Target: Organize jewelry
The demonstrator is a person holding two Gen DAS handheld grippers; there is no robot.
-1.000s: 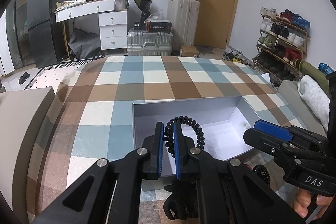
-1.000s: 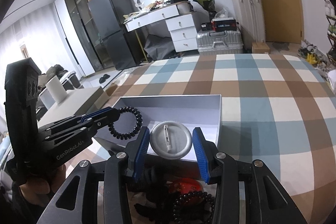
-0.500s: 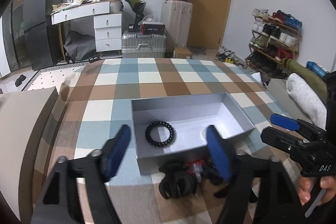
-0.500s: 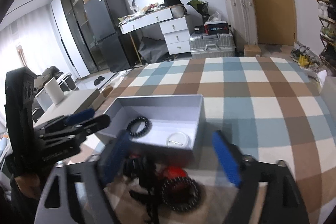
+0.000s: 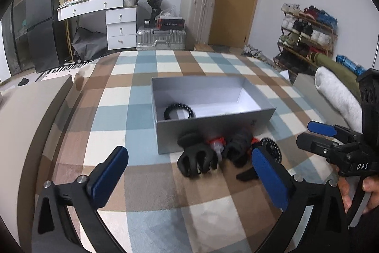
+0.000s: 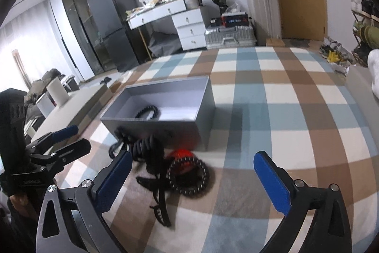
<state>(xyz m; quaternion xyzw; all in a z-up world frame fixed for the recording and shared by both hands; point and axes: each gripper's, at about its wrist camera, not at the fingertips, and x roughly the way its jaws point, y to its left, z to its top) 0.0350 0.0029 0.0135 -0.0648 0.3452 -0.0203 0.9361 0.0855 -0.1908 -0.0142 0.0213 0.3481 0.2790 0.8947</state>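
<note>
I see my left gripper's fingers [image 5: 107,178] and right gripper's fingers [image 6: 272,181] spread wide, holding nothing; the open grey rectangular cardboard box [image 5: 213,126] holds a black coiled hair tie [image 5: 179,111].

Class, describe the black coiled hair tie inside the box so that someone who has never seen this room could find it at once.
Start at the grey open-topped box on the checked blanket. Look inside, at its left end near the front wall: the black coiled hair tie lies flat on the white floor. Unlike the beaded bracelet and black clips heaped outside the front wall, it is inside the box.
</note>
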